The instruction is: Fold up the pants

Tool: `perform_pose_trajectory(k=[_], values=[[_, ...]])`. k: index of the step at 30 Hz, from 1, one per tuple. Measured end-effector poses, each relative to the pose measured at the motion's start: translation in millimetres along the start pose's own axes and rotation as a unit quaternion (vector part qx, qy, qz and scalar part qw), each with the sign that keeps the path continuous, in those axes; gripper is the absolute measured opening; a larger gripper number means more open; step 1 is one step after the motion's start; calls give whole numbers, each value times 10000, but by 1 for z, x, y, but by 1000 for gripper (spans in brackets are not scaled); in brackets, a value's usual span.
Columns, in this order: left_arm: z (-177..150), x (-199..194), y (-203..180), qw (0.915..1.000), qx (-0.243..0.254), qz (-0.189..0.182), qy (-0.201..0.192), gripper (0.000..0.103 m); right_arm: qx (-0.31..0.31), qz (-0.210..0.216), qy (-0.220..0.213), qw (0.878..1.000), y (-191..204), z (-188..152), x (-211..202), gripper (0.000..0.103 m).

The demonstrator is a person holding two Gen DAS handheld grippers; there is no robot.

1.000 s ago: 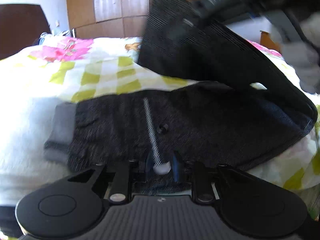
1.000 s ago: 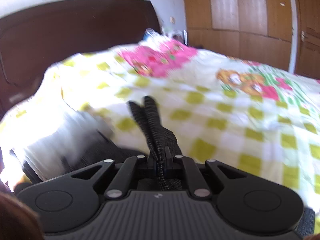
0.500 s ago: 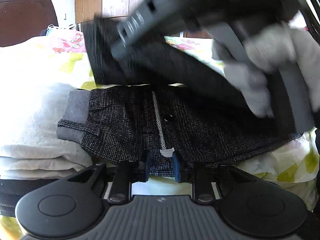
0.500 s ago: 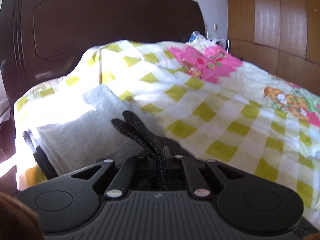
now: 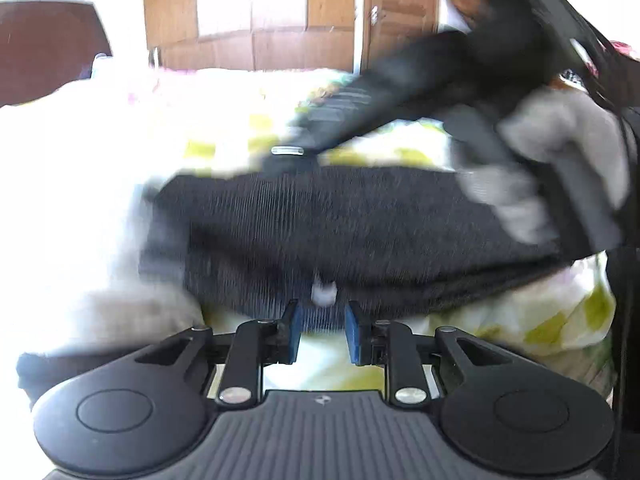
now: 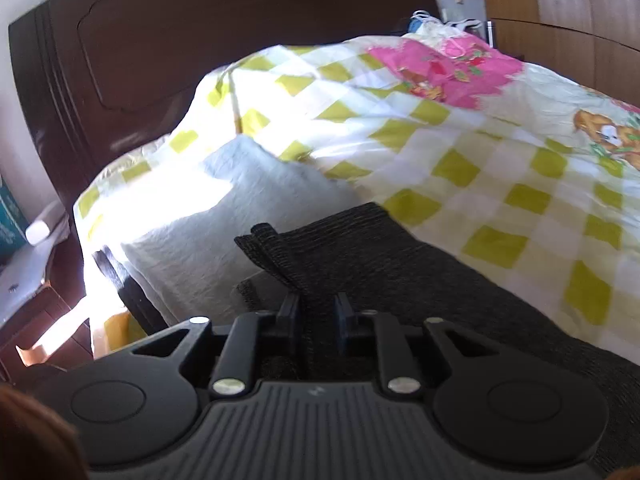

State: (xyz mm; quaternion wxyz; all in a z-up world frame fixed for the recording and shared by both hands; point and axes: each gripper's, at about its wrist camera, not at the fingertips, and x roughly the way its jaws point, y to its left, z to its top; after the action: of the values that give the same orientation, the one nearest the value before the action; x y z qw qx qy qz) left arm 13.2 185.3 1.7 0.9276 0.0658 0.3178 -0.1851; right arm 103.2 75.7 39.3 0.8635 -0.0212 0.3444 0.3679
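Pants point(image 6: 400, 280) are laid flat on the bed point(image 6: 460, 168) as the right hand-held gripper point(image 6: 318, 312) jaws are opening around the hem, which should be released squarely.

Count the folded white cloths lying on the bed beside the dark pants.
1: one white cloth lies left of the pants, near the headboard. Others may be hidden by glare.

2 wrist views, each tilted downward, close above the bed point(image 6: 500, 168). The left faces the wardrobe point(image 5: 256, 12) across the dark pants point(image 5: 360, 232); the right faces the headboard point(image 6: 200, 40). Both share pants and bedspread.
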Motion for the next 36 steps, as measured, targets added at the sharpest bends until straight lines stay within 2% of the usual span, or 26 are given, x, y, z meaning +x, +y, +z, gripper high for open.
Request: perform_pose_trajectory(k=[3,5,8,10,11,14,15,17,21,26,31,33,36], values=[[26,-2,-8,9990,223,2,-391,37,449,-523,-195,9974,-40,-13,-59,24],[44,4,-13,9975,239,-118,-653,38,763,-1144,-179,9903,-72,-27,-93,25],[66,31,-27,9956,346,-296,-820,43,1288,-2081,64,9696,-125,-60,-140,29],[72,61,-39,9957,469,-387,-694,43,1967,-2310,206,9526,-162,-87,-161,29],[73,79,-43,9964,504,-476,-488,43,2328,-2260,220,9456,-178,-101,-168,29],[62,134,-60,9942,680,-539,638,43,3101,-1878,282,9315,-215,-132,-174,29],[56,143,-63,9932,757,-503,731,43,3256,-1712,270,9295,-223,-140,-172,29],[53,144,-71,9922,914,-401,745,43,3383,-1426,268,9298,-232,-149,-165,29],[64,143,-81,9935,615,-456,848,43,3331,-1102,259,9361,-237,-148,-159,31],[67,139,-100,9928,722,-338,898,43,3055,-878,439,9471,-232,-146,-160,33],[70,135,-114,9906,985,-319,892,43,3083,-697,426,9478,-235,-151,-158,34],[69,136,-115,9900,1027,-320,909,43,3088,-606,505,9478,-237,-152,-161,32],[70,138,-115,9905,982,-345,904,43,2816,-634,588,9556,-228,-149,-161,35]])
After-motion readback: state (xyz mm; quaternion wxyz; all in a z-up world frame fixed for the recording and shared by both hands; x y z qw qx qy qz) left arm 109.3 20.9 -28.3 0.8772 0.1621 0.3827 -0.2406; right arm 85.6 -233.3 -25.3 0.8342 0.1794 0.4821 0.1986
